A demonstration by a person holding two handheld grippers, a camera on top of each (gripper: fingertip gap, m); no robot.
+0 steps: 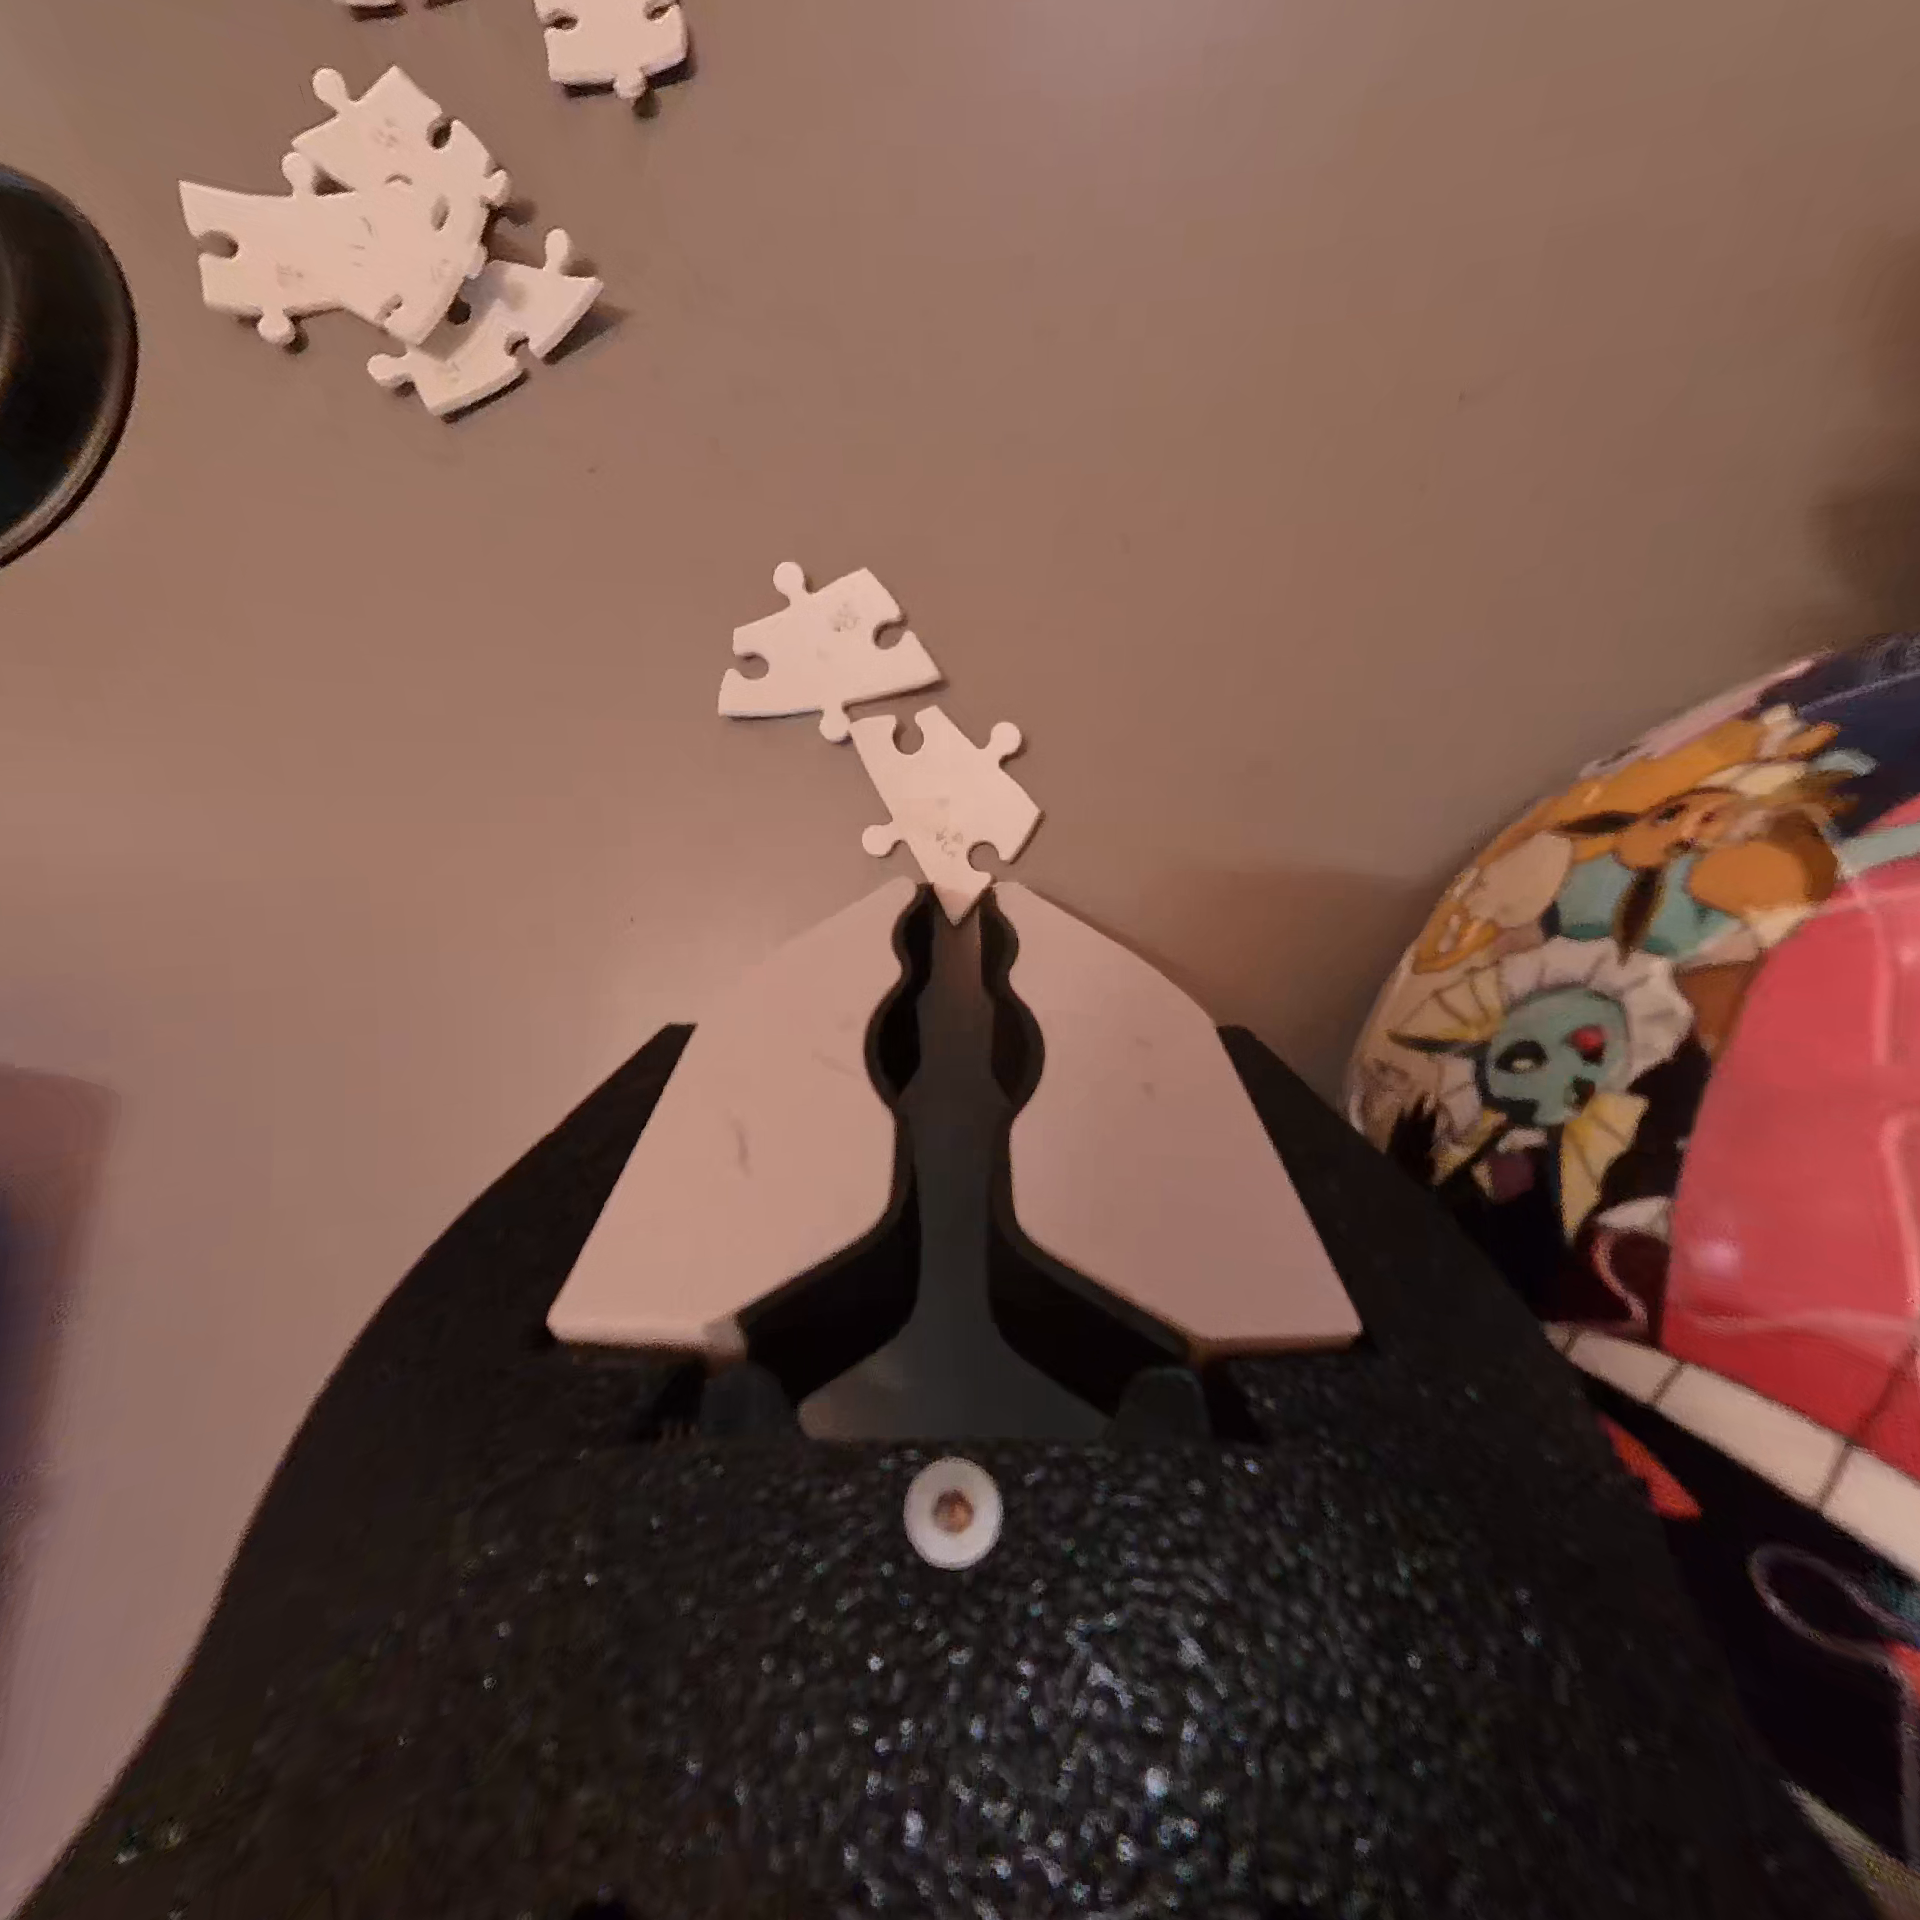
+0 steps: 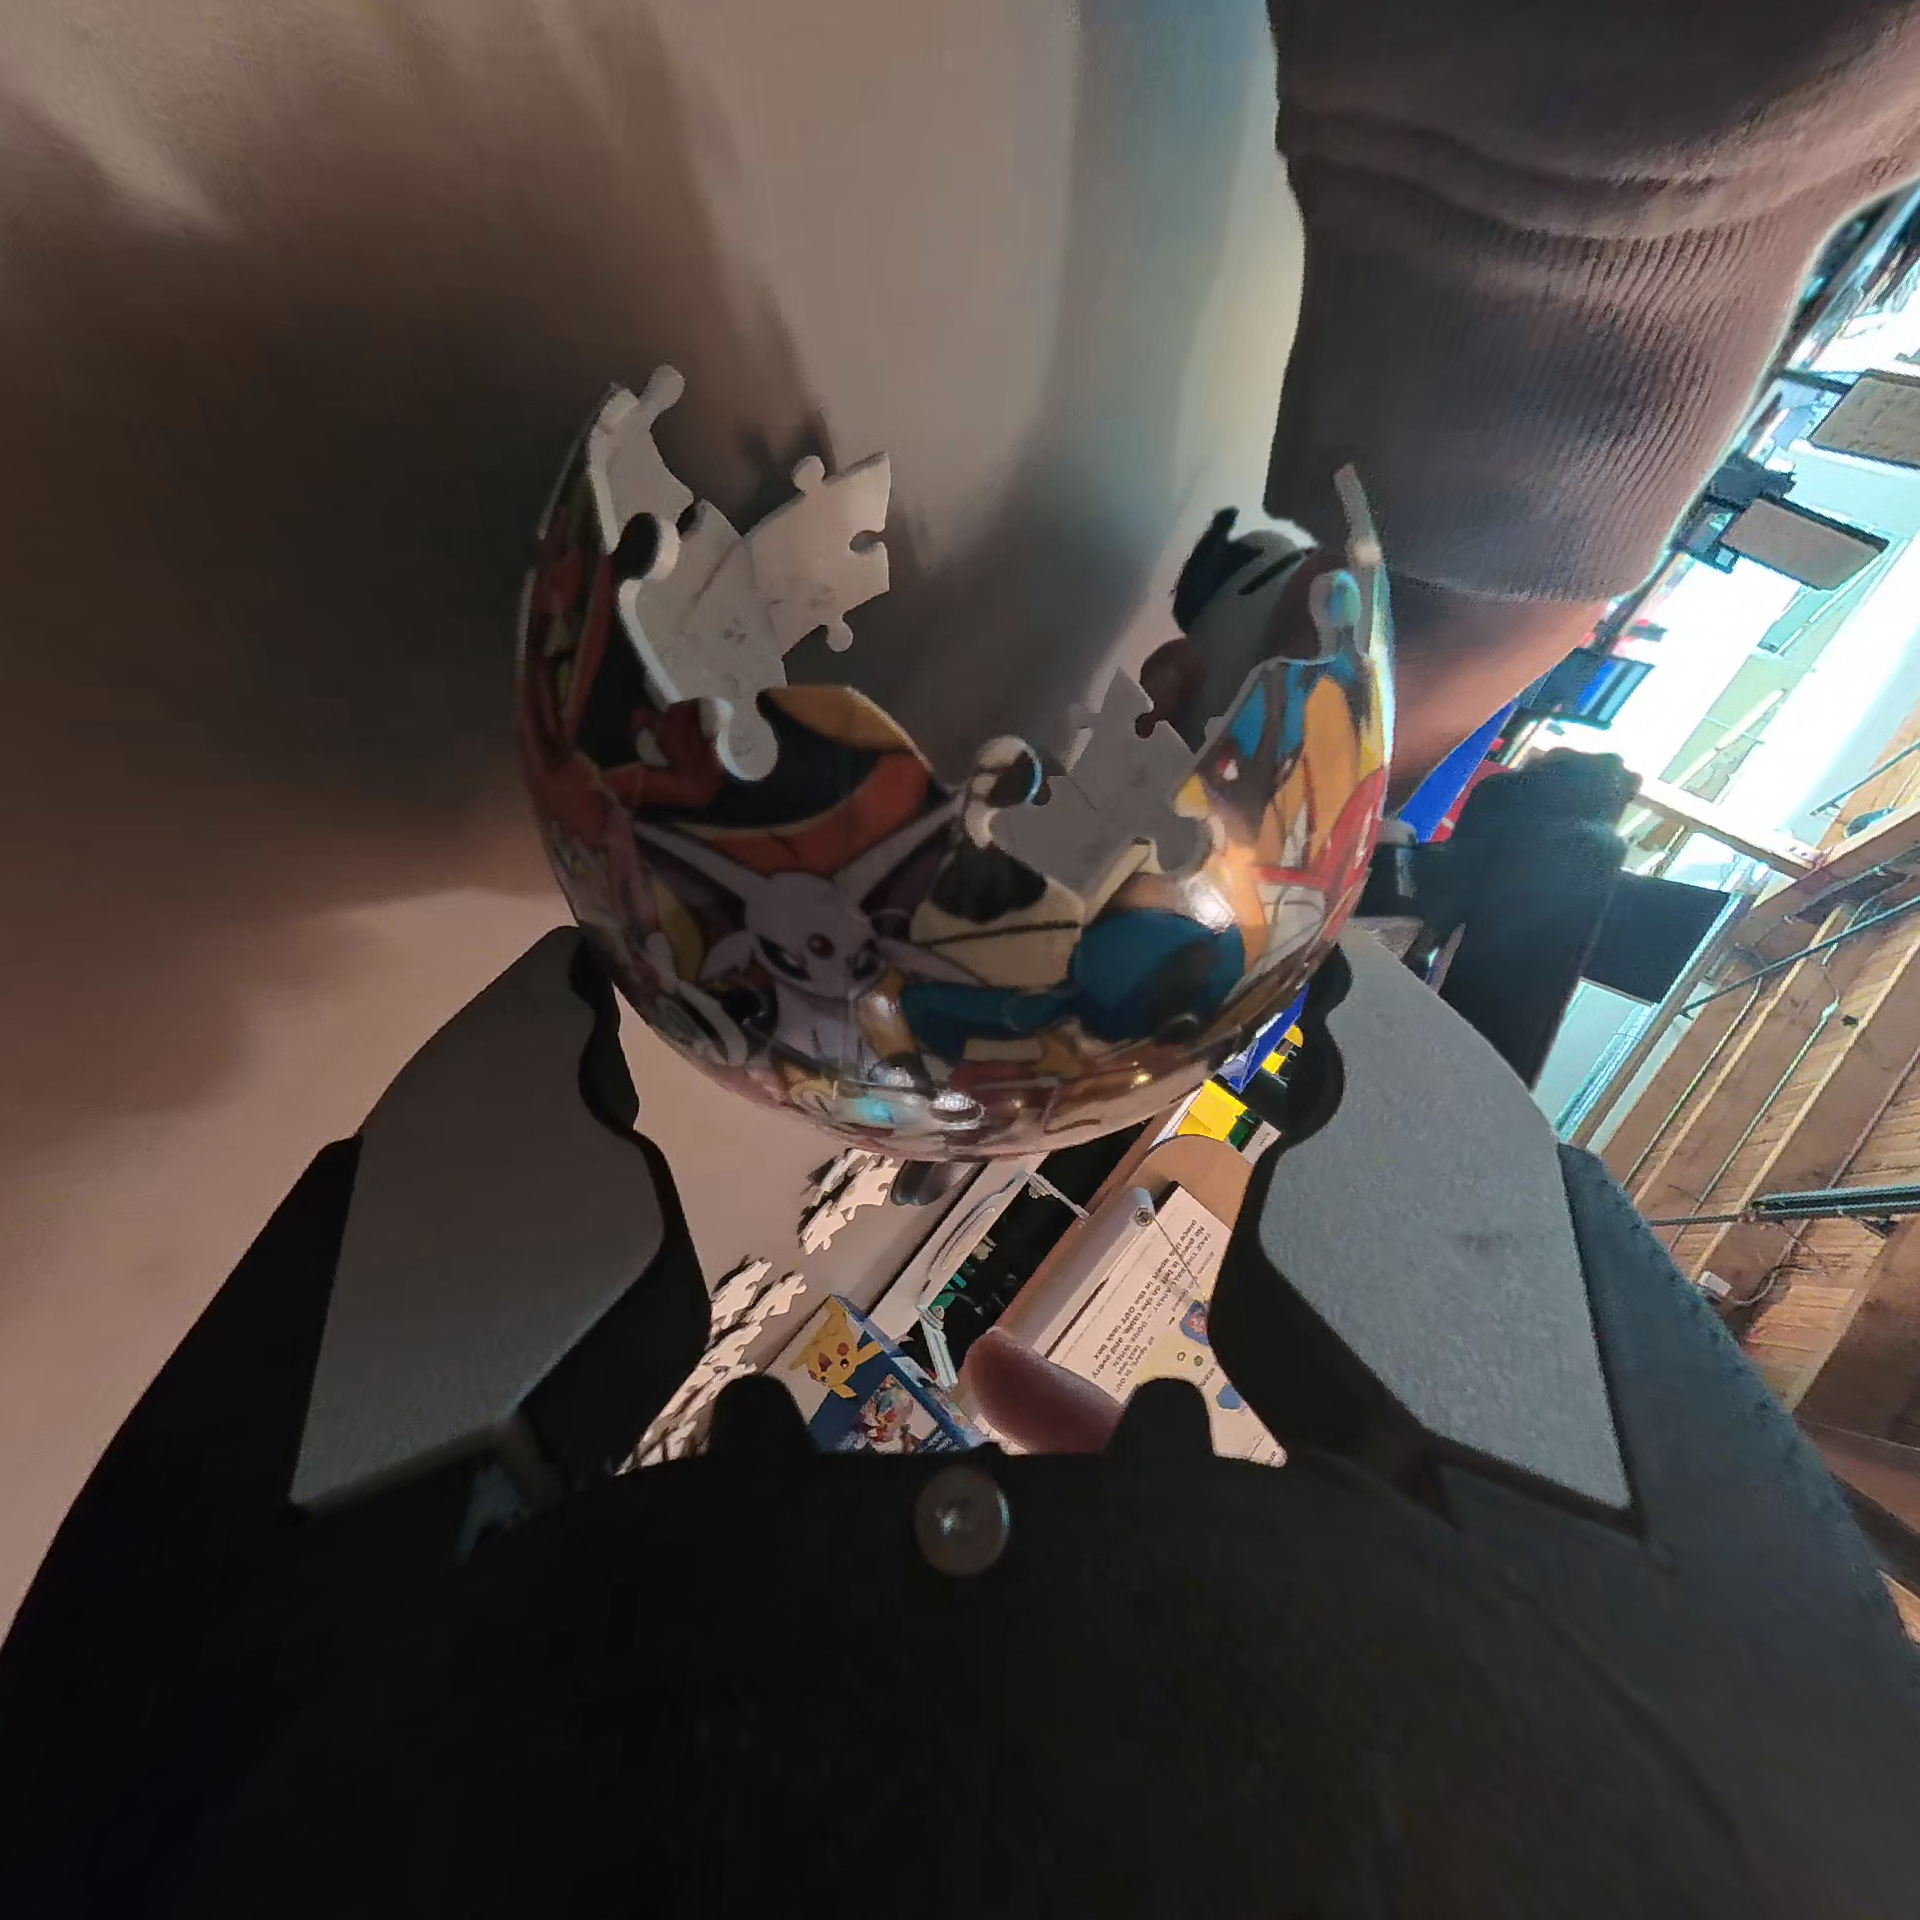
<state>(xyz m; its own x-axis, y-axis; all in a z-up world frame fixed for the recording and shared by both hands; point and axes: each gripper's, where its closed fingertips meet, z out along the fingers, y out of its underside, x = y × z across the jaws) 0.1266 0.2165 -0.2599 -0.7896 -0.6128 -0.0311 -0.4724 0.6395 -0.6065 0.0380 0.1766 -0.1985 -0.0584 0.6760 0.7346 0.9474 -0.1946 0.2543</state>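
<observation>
My left gripper is shut on the corner of a white, face-down puzzle piece over the grey table. A second white piece lies just beyond it, touching it. My right gripper is shut on a partly built puzzle ball, a glossy half shell with colourful cartoon figures and a jagged open rim showing white piece backs. The ball also shows at the right edge of the left wrist view, close beside the left gripper.
A pile of loose white pieces lies at the far left, with another piece at the top edge. A dark round object sits at the left edge. A brown sleeve hangs above the ball. More pieces and a puzzle box lie below. Left tips to right tips: about 12 centimeters.
</observation>
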